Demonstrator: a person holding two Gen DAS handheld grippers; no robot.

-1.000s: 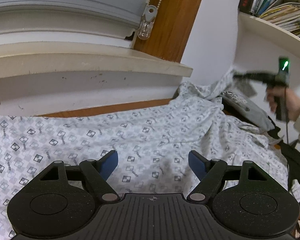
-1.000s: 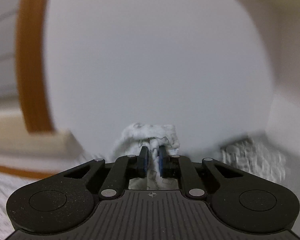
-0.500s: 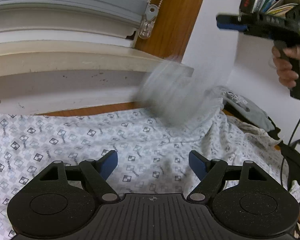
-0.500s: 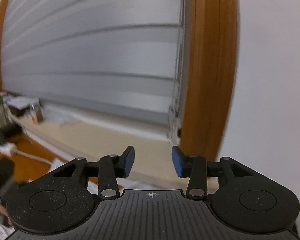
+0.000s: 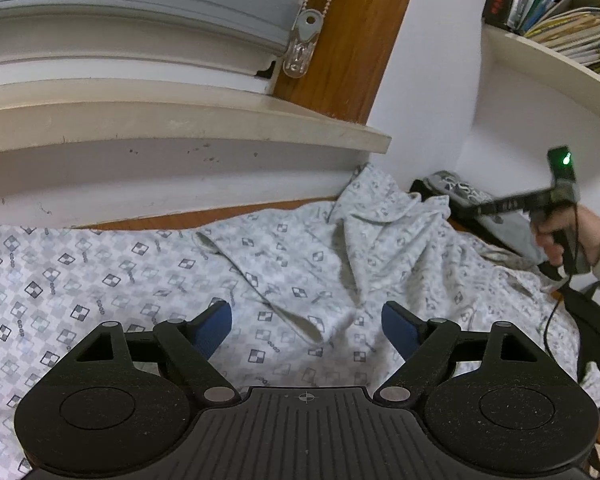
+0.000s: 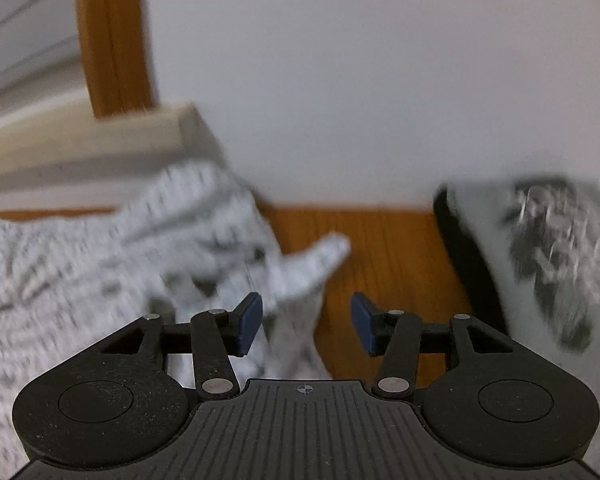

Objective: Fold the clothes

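My left gripper hangs with its fingers spread wide and nothing between them, over the patterned white garment, which lies spread across the wooden surface with one flap folded over toward the far edge under the window sill. My right gripper is at the garment's far right end, its jaws opening about halfway; a blurred tip of cloth shows between them, but the pads do not press on it, and a grey printed garment lies just to the right.
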